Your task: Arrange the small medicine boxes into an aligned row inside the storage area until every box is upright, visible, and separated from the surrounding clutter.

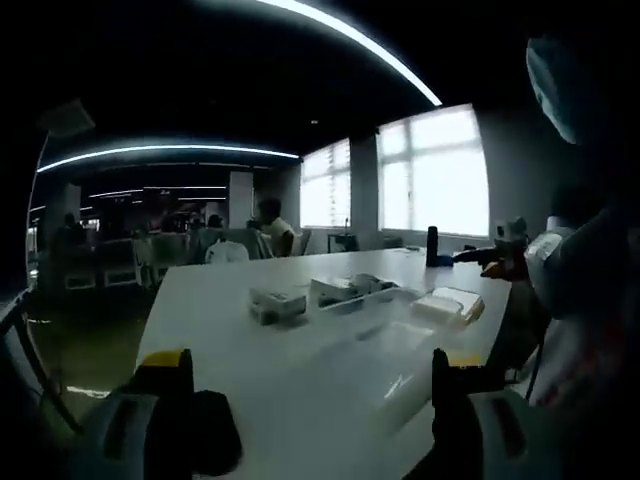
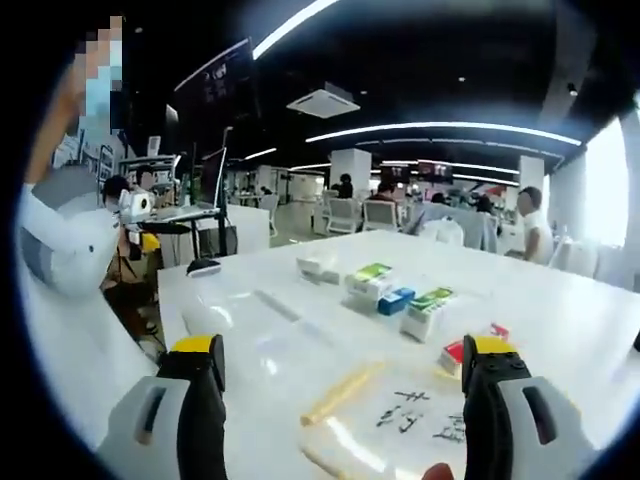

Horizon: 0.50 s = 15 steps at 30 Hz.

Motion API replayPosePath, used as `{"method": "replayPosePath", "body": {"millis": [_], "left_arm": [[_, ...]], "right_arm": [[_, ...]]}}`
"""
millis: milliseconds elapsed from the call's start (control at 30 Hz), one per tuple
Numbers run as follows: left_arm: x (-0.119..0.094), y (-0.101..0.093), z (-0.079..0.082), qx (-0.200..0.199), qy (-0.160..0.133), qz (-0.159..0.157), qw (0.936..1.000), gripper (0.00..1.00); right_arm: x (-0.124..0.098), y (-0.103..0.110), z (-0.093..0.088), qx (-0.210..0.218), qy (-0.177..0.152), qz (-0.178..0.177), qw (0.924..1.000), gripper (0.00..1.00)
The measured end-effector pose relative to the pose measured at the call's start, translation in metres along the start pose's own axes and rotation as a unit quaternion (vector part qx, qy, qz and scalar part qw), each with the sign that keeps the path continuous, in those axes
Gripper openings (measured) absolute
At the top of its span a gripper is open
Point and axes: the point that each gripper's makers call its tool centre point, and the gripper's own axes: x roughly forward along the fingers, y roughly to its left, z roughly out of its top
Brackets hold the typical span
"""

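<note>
In the right gripper view several small medicine boxes lie loose on the white table [image 2: 560, 300]: a green-topped box [image 2: 370, 277], a blue box [image 2: 396, 300], a green-and-white box [image 2: 428, 311], a red-and-white box [image 2: 455, 355] and a white box [image 2: 317, 266]. My right gripper [image 2: 345, 362] is open, above the table short of them. A clear plastic tray [image 2: 345, 400] lies between its jaws. In the dim left gripper view, pale boxes [image 1: 277, 303] [image 1: 350, 290] [image 1: 450, 304] lie mid-table beyond a clear tray [image 1: 390, 372]. My left gripper [image 1: 310, 378] is open with nothing in it.
A person in white stands close at the table's side [image 2: 60, 240] [image 1: 585, 280]. A sheet with black writing [image 2: 415, 415] lies under the clear plastic. A dark bottle [image 1: 432, 245] stands at the far table edge. Seated people, chairs and desks fill the room behind.
</note>
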Motion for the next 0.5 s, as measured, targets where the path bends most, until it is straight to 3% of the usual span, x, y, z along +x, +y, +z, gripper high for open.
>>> {"method": "replayPosePath", "body": {"millis": [233, 500], "left_arm": [[0.0, 0.017, -0.001, -0.002, 0.004, 0.021, 0.9998, 1.0], [0.006, 0.029, 0.009, -0.003, 0.004, 0.029, 0.9996, 0.99]], "right_arm": [[0.003, -0.012, -0.002, 0.016, 0.004, -0.008, 0.9998, 0.95], [0.013, -0.022, 0.001, -0.005, 0.011, -0.011, 0.9999, 0.95]]}}
